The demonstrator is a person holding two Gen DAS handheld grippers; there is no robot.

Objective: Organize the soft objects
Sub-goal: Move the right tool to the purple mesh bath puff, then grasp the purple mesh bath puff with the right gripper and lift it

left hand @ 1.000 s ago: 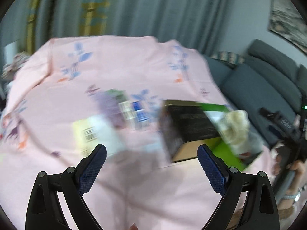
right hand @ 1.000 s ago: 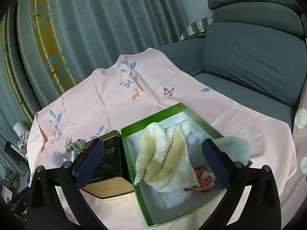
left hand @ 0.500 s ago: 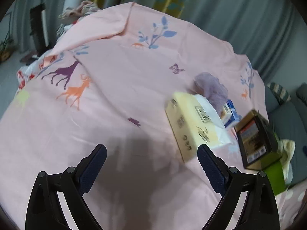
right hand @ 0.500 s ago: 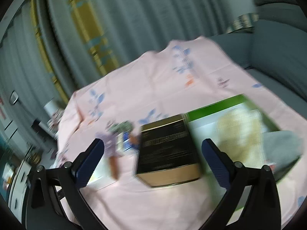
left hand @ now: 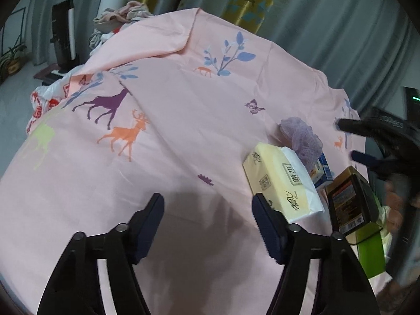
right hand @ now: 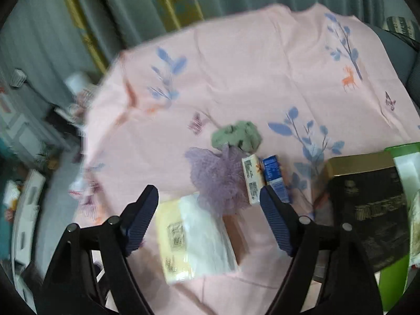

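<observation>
— Jaws on the left gripper [left hand: 207, 203]?
— Narrower than a second ago and closing on nothing, above bare pink sheet [left hand: 162, 120].
— Right gripper [right hand: 208, 197]?
— Closing too, empty; it has swung off the green box [right hand: 399, 270]. Now the tissue pack [right hand: 191, 239] and purple mesh pouf [right hand: 218, 178] lie between its fingers, untouched; the green cloth [right hand: 236, 135] sits beyond.

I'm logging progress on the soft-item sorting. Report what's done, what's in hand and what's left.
Done: a cream towel already lies in the green box. In hand: nothing; the left claw and right claw are both closing with empty jaws, the right one above the tissue pack. Left on the pink cloth: tissue pack, purple mesh puff and green cloth wad.
</observation>
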